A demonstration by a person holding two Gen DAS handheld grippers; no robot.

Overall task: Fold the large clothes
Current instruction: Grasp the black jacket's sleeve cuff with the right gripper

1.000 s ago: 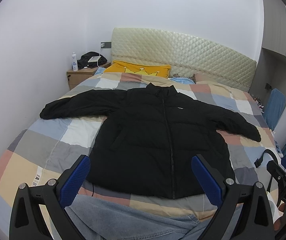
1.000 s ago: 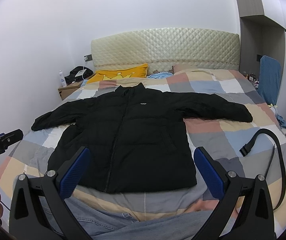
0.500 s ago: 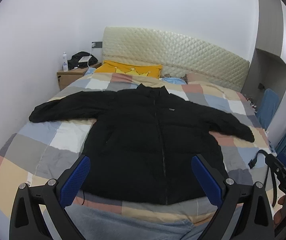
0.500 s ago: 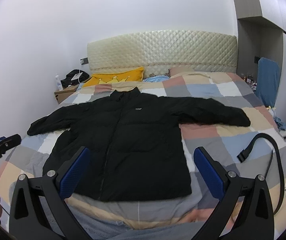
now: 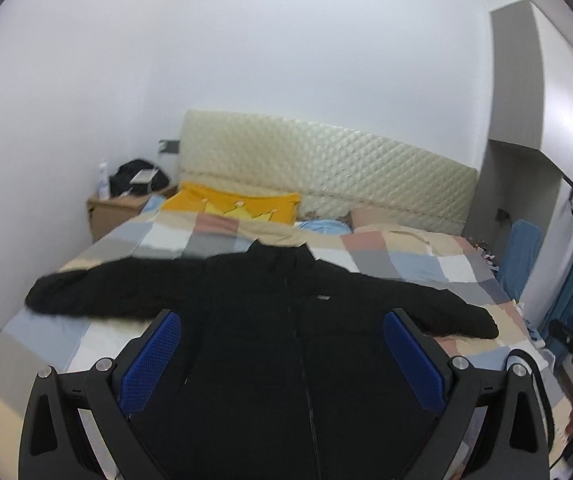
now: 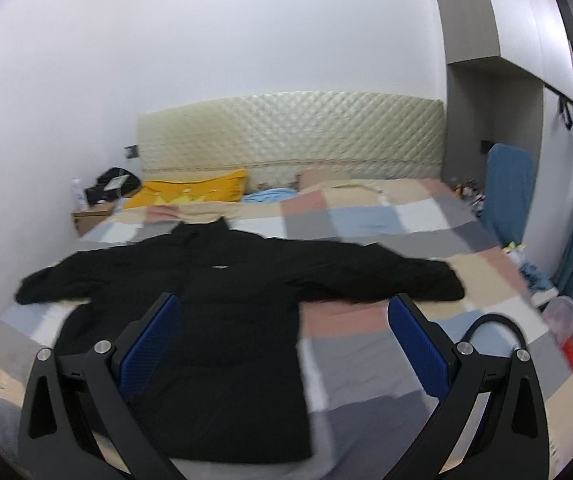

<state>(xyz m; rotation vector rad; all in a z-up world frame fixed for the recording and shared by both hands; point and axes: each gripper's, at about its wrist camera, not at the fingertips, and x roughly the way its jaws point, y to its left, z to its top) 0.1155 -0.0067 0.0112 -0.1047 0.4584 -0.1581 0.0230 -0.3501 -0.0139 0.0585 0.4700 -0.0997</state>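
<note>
A black puffer jacket [image 5: 270,320] lies flat and zipped on the checked bedspread [image 5: 426,264], both sleeves spread out to the sides; it also shows in the right wrist view [image 6: 226,312]. My left gripper [image 5: 282,356] is open and empty, held over the jacket's lower middle. My right gripper [image 6: 282,348] is open and empty, over the jacket's lower right side. The jacket's near hem is hidden behind the left gripper's body.
A yellow pillow [image 5: 238,204] and quilted headboard [image 5: 326,176] are at the bed's far end. A wooden nightstand [image 5: 114,216] with a bottle and black bag stands left. A black strap [image 6: 494,324] lies on the bed's right. A blue chair [image 6: 506,188] stands right.
Both grippers have tilted upward and moved forward over the jacket; the views now show more wall and less of the near bed edge. The jacket has not moved.
</note>
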